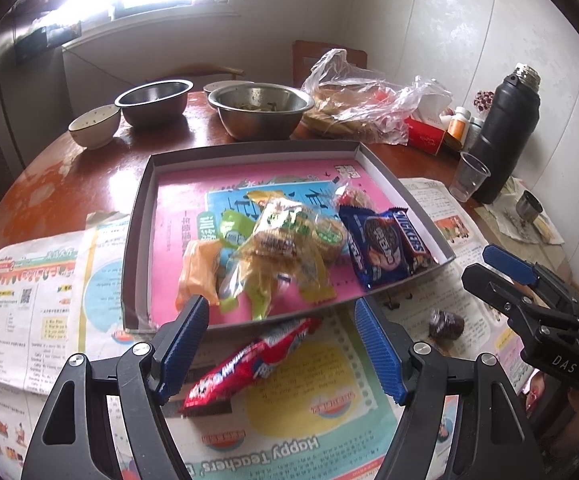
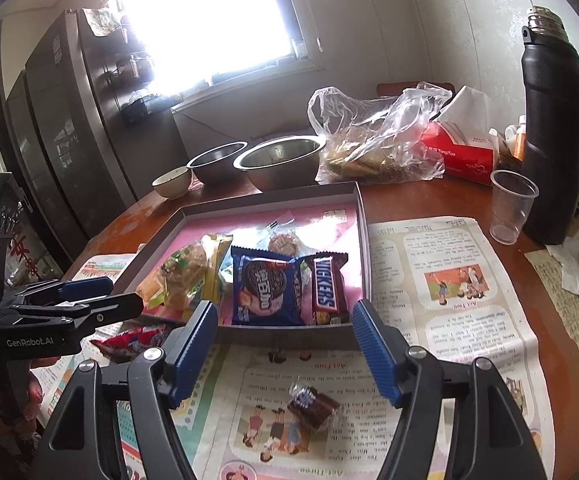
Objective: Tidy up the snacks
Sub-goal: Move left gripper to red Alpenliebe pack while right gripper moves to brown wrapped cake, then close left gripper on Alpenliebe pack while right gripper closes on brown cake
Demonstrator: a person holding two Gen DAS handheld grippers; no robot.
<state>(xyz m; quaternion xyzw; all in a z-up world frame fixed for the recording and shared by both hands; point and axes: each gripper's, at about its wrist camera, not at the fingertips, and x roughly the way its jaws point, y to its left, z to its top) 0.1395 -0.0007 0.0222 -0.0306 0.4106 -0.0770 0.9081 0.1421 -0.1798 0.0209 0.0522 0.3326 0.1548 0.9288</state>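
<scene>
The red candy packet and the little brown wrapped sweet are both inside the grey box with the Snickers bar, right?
No. Both lie outside the grey cardboard box, on the newspaper: the red candy packet in the left wrist view, the small brown wrapped sweet in the right. The Snickers bar is inside.

Both grippers share black skeletal frames with triangular cut-outs; the left gripper (image 1: 281, 344) carries ribbed blue pads (image 1: 377, 348) and silver screws; the right gripper (image 2: 285, 348) matches; lettering reads "GenRobot.AI" and "DAS".

"SNICKERS" on bar wrapper (image 2: 326, 288) — "GenRobot.AI" on left gripper (image 2: 101, 296).
</scene>
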